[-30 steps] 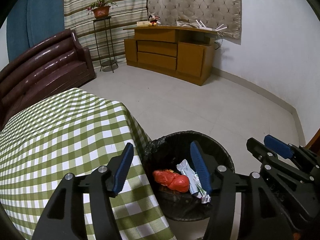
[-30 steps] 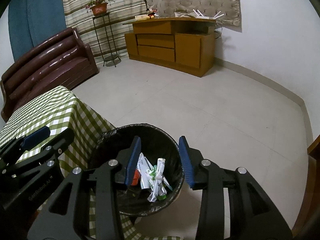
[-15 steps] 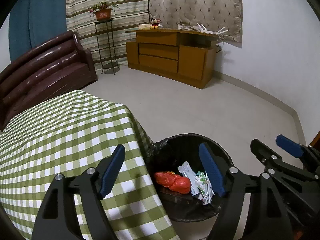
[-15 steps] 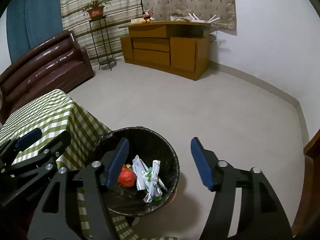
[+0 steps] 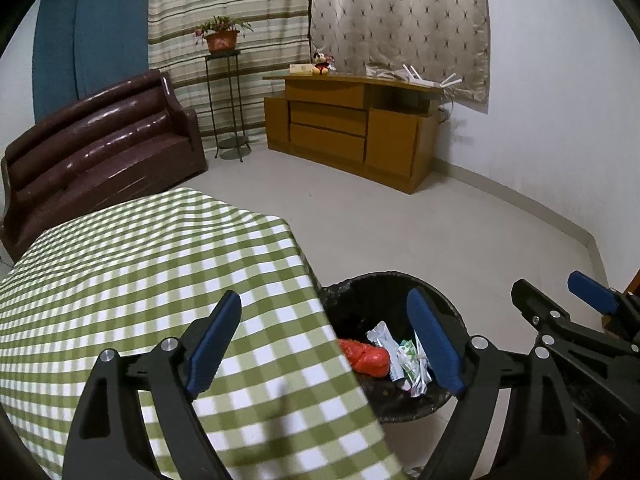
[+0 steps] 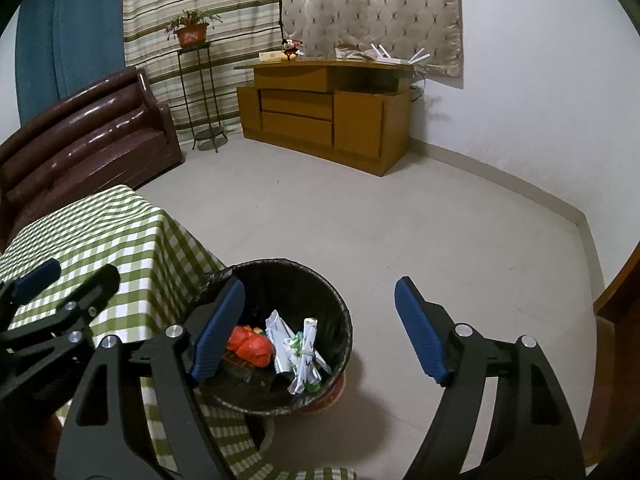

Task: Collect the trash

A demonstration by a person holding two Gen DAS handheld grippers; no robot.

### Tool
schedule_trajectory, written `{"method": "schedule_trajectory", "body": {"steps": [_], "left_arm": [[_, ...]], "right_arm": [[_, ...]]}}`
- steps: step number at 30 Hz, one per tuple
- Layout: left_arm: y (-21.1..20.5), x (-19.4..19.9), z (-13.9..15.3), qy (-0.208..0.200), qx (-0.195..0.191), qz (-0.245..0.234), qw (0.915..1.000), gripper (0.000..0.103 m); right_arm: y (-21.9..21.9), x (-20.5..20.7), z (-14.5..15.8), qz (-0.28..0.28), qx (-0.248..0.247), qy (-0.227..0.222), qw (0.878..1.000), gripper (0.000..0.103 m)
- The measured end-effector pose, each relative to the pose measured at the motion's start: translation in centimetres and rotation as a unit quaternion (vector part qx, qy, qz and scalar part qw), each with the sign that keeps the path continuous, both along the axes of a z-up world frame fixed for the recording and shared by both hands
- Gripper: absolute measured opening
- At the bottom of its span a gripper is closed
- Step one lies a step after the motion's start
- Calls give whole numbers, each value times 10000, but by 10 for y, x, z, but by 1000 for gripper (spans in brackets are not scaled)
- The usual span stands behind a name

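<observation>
A black-lined trash bin [image 6: 336,312] stands on the floor beside the table corner; it also shows in the left wrist view [image 5: 448,308]. Inside lie a crumpled red bag [image 6: 250,346] and white-green wrappers [image 6: 302,354], seen too in the left wrist view as the red bag [image 5: 366,358] and wrappers [image 5: 406,362]. My left gripper [image 5: 324,344] is open and empty above the table's corner and the bin's edge. My right gripper [image 6: 318,332] is open and empty above the bin's right rim.
A table with a green checked cloth [image 5: 132,264] fills the left. A brown sofa [image 5: 96,152], a plant stand [image 5: 226,96] and a wooden cabinet [image 5: 356,136] stand along the far wall. Pale floor tiles [image 6: 420,224] lie beyond the bin.
Both grippers have opened wider and drawn back and up from the bin. The wrappers now lie in the bin with the red bag.
</observation>
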State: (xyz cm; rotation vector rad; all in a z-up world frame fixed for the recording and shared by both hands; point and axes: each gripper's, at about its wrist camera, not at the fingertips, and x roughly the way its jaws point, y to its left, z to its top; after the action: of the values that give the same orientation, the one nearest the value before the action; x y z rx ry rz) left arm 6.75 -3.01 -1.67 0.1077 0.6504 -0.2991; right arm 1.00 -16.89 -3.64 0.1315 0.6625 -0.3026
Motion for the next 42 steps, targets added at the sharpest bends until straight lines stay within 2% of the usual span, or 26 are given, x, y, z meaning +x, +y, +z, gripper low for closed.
{"method": "schedule_trajectory", "body": {"steps": [20,32,42], "left_arm": [[54,-64,34,-358,-113,294,9989,84],[66,-89,47,-530,-206,311,9979,84],[69,-98,48,-574,-206,350,9975,84]], "right_arm": [[57,-66,44,215,-287,-428,9984,77],[66,-91,58,269,-341,-577,9974,77],[65,-100,57,236,-355,-625,9971,77]]}}
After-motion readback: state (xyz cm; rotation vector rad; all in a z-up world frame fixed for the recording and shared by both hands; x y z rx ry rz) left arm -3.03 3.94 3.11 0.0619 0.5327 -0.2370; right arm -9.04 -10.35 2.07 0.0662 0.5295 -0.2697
